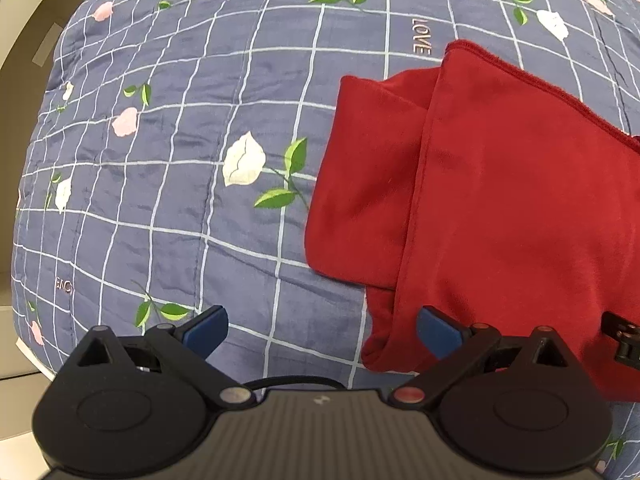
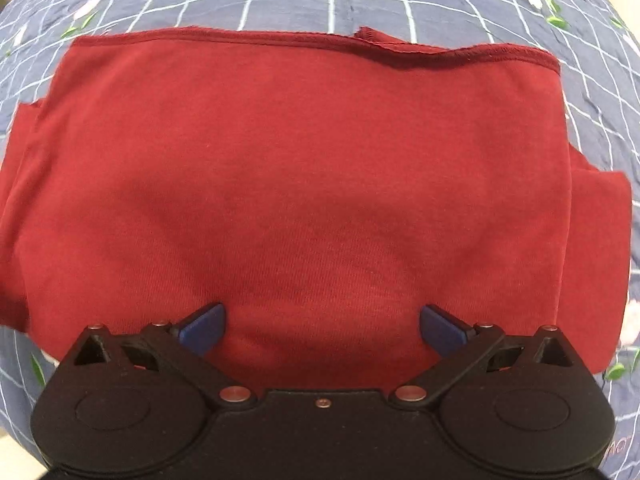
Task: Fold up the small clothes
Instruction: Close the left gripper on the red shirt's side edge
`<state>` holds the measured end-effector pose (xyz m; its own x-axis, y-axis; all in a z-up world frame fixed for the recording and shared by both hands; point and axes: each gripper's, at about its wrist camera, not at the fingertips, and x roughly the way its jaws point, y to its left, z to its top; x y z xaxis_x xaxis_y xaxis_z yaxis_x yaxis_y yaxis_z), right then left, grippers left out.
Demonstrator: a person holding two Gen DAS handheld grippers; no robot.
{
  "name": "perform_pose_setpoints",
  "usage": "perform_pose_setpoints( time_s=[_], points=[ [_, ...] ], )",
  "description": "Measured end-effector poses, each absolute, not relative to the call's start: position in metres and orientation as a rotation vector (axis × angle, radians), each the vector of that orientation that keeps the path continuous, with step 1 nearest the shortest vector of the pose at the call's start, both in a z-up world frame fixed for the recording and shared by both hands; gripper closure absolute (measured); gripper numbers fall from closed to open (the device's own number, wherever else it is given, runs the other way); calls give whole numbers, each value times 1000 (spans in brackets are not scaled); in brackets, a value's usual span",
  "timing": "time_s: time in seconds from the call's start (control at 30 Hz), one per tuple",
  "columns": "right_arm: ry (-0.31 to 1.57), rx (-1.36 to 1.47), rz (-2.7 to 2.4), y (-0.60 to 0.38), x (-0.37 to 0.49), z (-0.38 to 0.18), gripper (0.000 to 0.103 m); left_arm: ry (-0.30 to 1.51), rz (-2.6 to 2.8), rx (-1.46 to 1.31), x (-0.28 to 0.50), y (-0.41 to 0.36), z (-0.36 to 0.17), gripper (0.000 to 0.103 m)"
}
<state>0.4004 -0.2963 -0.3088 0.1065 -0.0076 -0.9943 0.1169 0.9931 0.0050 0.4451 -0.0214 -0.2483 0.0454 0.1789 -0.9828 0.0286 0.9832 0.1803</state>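
- Quilt (image 1: 168, 168), blue-grey with a white grid and printed roses, covers the surface; "LOVE" is printed beside the cloth's far corner
- Left gripper (image 1: 322, 334) hovers over the quilt at the cloth's left edge; jaws spread wide, holding nothing
- Red garment (image 2: 304, 184) lies folded flat on the quilt, hem at the far side; a folded flap shows at its left
- Right gripper (image 2: 322, 328) sits above the garment's near edge; jaws wide apart, empty

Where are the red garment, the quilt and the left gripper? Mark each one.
red garment (image 2: 304, 184): right wrist view, middle of the folded top layer.
quilt (image 1: 168, 208): left wrist view, bare checked patch left of the garment.
left gripper (image 1: 322, 334): left wrist view, midway between its open blue fingertips.
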Motion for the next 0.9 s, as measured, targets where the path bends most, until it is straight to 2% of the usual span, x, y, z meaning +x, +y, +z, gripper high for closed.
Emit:
perform_pose_setpoints(
  time_s=[0.17,0.3,0.5,0.67,0.77,0.83,0.9],
  points=[
    [1475,89,-108,-295,404,-310,0,1529,95,126,441,-16,-252,1],
    [1463,90,-107,-293,400,-310,0,1457,-3,28,429,-5,-249,1],
    [1465,97,-112,-294,397,-311,0,1419,-85,94,431,-2,-261,1],
    [1489,105,-118,-295,403,-308,0,1515,-164,-4,448,-1,-288,1],
    [1501,110,-123,-296,403,-306,0,1534,-177,-107,448,-1,-294,16],
    [1502,115,-127,-297,401,-305,0,1541,-167,-156,446,-1,-297,35],
    [1500,120,-131,-297,398,-305,0,1543,-145,-210,443,-1,-301,44]
  ],
)
